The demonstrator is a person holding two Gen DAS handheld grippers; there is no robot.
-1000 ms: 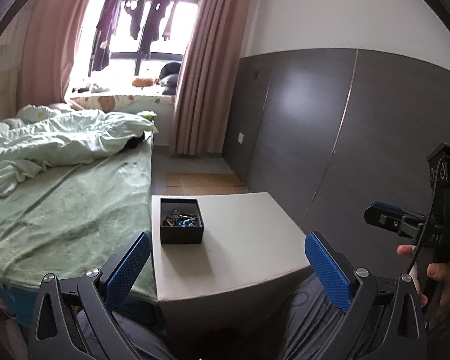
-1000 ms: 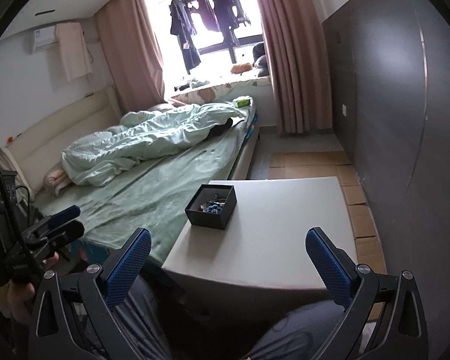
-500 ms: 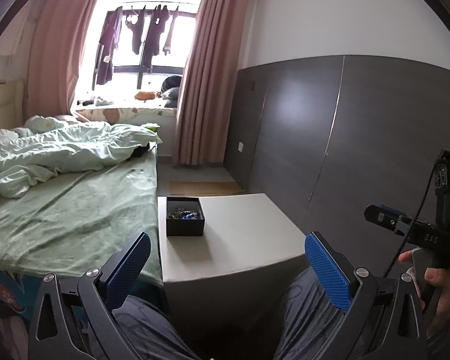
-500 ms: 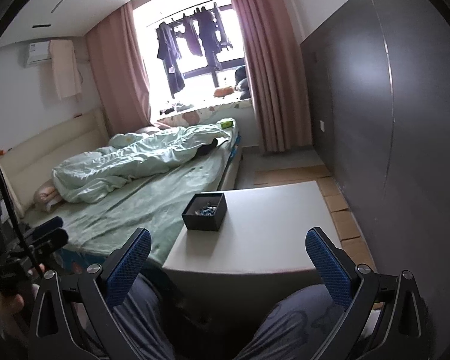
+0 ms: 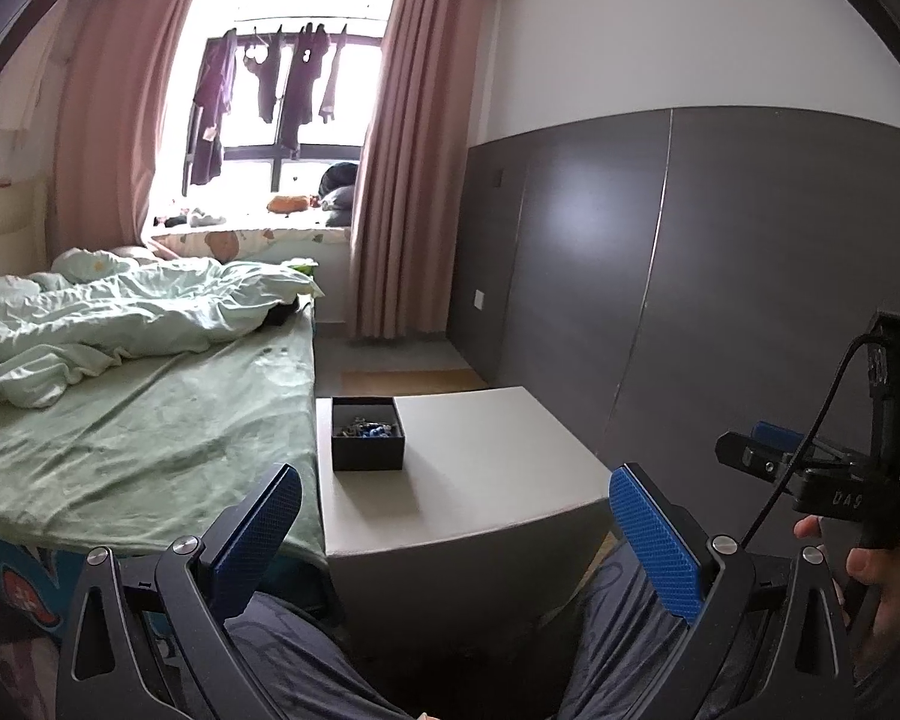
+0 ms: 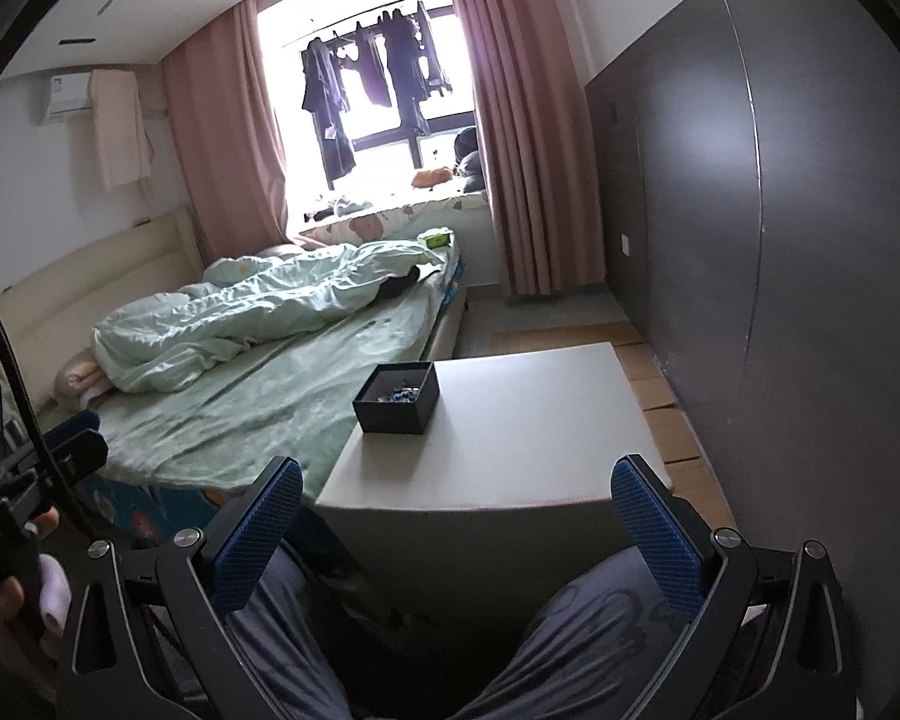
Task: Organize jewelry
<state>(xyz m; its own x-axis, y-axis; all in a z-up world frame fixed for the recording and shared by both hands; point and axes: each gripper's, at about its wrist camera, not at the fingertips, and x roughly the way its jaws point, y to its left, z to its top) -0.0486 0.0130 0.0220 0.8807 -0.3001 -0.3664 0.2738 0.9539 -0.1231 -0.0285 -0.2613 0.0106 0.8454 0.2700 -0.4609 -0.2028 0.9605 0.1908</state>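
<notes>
Both the left gripper point(image 5: 450, 516) and right gripper point(image 6: 456, 510) hang wide apart and empty, well short of the black box point(image 5: 367, 435) holding tangled jewelry point(image 5: 366, 427) on the white table point(image 5: 498, 468).

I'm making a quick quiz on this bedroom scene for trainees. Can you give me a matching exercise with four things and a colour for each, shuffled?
Things:
1. box
2. curtains
3. bed sheet
4. table

Colours:
A. pale green
B. black
C. light grey
D. dusty pink

Pairs: 1-B, 2-D, 3-A, 4-C
</notes>
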